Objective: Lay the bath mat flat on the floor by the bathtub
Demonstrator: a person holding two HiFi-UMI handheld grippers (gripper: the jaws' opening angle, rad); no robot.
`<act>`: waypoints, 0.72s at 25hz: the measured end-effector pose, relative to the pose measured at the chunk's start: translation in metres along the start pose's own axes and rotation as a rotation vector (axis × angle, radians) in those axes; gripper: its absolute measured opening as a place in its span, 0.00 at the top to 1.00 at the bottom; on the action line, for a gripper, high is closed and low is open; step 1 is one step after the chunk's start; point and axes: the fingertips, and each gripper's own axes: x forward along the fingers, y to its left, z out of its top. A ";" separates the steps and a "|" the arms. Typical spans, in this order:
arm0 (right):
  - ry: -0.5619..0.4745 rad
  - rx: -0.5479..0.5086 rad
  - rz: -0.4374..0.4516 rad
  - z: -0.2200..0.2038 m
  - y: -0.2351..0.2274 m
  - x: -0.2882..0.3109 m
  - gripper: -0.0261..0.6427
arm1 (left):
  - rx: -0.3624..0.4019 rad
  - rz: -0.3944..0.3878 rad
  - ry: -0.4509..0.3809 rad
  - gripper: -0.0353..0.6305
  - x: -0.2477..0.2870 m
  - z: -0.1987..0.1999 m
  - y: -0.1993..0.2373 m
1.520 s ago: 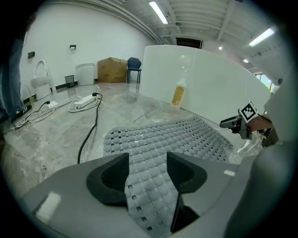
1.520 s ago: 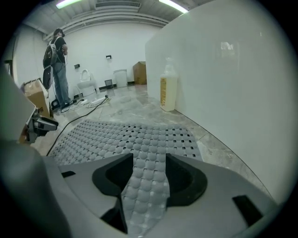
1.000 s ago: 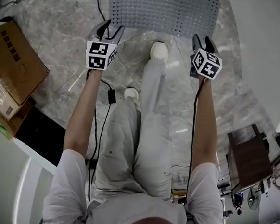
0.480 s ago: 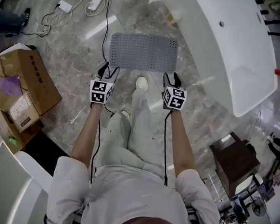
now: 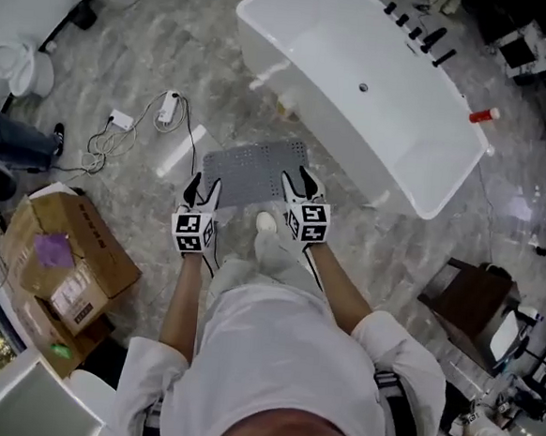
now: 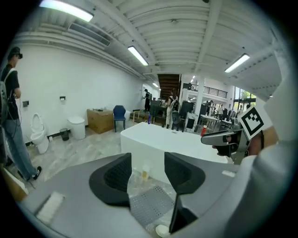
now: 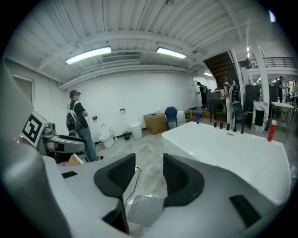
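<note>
Mat (image 5: 250,168) by bathtub (image 5: 393,128); box (image 5: 101,251) holds items (image 5: 52,250)

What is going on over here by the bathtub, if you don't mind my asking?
A person stands holding a gripper in each hand. The grey bath mat lies spread flat on the floor beside the white bathtub. The left gripper and the right gripper are both held up above the mat, fingers apart with nothing between them, so the mat looks laid.
</note>
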 end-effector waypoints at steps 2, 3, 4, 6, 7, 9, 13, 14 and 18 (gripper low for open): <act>-0.047 0.014 0.033 0.025 0.021 0.000 0.69 | 0.000 0.019 -0.034 0.62 -0.014 0.018 0.008; -0.069 0.029 0.051 0.037 0.031 0.000 0.70 | 0.000 0.034 -0.045 0.62 -0.022 0.027 0.012; -0.099 0.040 0.054 0.052 0.034 -0.003 0.70 | 0.006 0.037 -0.061 0.62 -0.025 0.038 0.012; -0.183 0.033 0.025 0.088 0.022 -0.017 0.72 | 0.032 -0.001 -0.118 0.63 -0.019 0.070 -0.003; -0.227 0.016 0.013 0.104 0.016 -0.028 0.73 | 0.049 -0.024 -0.150 0.65 -0.017 0.085 -0.014; -0.297 -0.026 -0.002 0.130 0.013 -0.054 0.75 | 0.087 -0.065 -0.199 0.66 -0.022 0.107 -0.035; -0.367 -0.068 -0.042 0.154 0.018 -0.101 0.78 | 0.128 -0.140 -0.262 0.71 -0.040 0.139 -0.063; -0.379 -0.071 -0.043 0.155 0.022 -0.113 0.78 | 0.128 -0.143 -0.276 0.71 -0.049 0.143 -0.069; -0.423 -0.071 -0.039 0.157 0.025 -0.160 0.79 | 0.129 -0.160 -0.314 0.75 -0.080 0.160 -0.106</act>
